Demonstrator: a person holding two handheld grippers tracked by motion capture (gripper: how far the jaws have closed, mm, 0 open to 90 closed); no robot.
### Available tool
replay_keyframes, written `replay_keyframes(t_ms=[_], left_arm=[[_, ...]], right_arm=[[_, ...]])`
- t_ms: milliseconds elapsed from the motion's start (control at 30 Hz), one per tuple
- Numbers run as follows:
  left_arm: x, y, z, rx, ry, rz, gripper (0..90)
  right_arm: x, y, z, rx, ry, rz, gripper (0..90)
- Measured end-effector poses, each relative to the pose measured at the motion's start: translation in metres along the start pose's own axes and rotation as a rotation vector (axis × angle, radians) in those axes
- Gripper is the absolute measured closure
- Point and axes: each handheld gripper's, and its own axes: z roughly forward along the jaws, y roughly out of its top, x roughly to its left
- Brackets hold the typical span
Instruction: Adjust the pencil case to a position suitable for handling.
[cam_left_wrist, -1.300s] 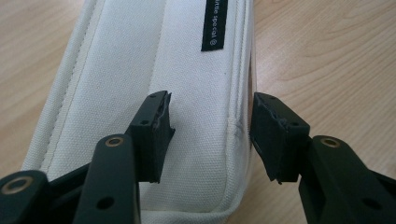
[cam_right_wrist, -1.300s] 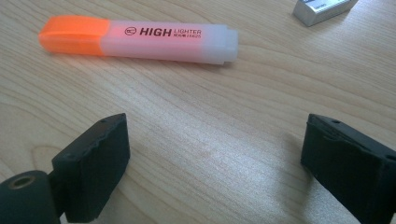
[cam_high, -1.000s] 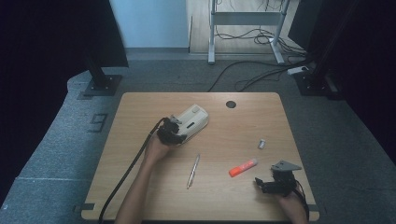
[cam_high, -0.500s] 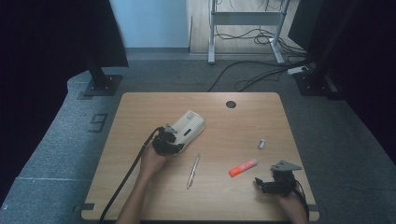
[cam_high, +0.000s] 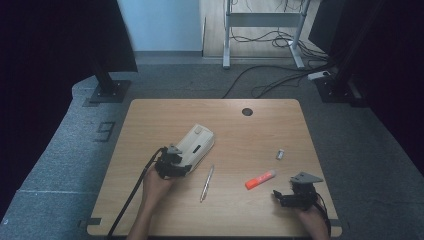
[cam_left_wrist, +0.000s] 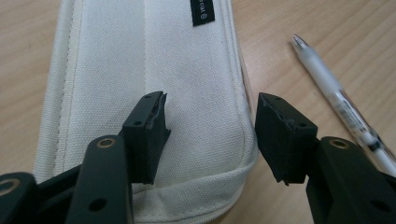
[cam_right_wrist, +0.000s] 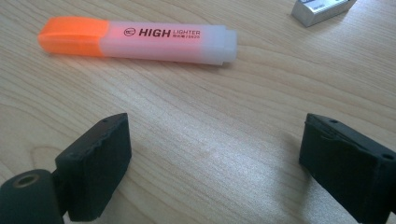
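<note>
A white fabric pouch (cam_high: 197, 142) lies left of the table's middle. My left gripper (cam_high: 172, 162) holds its near end. In the left gripper view the pouch (cam_left_wrist: 140, 70) sits between the half-closed jaws of that gripper (cam_left_wrist: 210, 126), one jaw on its top and the other against its side seam. A white pen (cam_high: 207, 182) lies just right of the pouch, also in the left gripper view (cam_left_wrist: 336, 98). My right gripper (cam_high: 292, 196) rests near the front right edge, open (cam_right_wrist: 215, 158) and holding nothing. An orange highlighter (cam_right_wrist: 135, 39) lies just beyond it (cam_high: 260, 179).
A small silver block (cam_high: 280, 154) lies beyond the highlighter, at the top right of the right gripper view (cam_right_wrist: 322, 9). A black cable hole (cam_high: 247, 111) sits near the wooden table's (cam_high: 150, 115) far edge. Cables and stand legs lie on the floor behind.
The left gripper has drawn back toward the person and leftward, and the white pouch has come along with it. The right gripper, pen and highlighter have stayed put.
</note>
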Motion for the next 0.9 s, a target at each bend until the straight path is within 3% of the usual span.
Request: replay_keyframes(t_ms=[367,500,700,900], left_arm=[[-0.015,-0.024,-0.014,-0.039,-0.004,-0.016,43.6],[-0.020,-0.026,-0.018,-0.017,-0.010,-0.007,43.6],[-0.023,-0.030,-0.019,-0.028,0.004,0.000,44.3],[-0.025,-0.030,-0.020,-0.027,0.027,0.002,52.0]], right_arm=[[0.000,0.000,0.000,-0.001,-0.001,0.001,9.1],[0.000,0.000,0.000,-0.001,-0.001,0.001,9.1],[0.000,0.000,0.000,-0.003,-0.002,0.002,9.2],[0.000,0.000,0.000,-0.003,-0.002,0.002,9.4]])
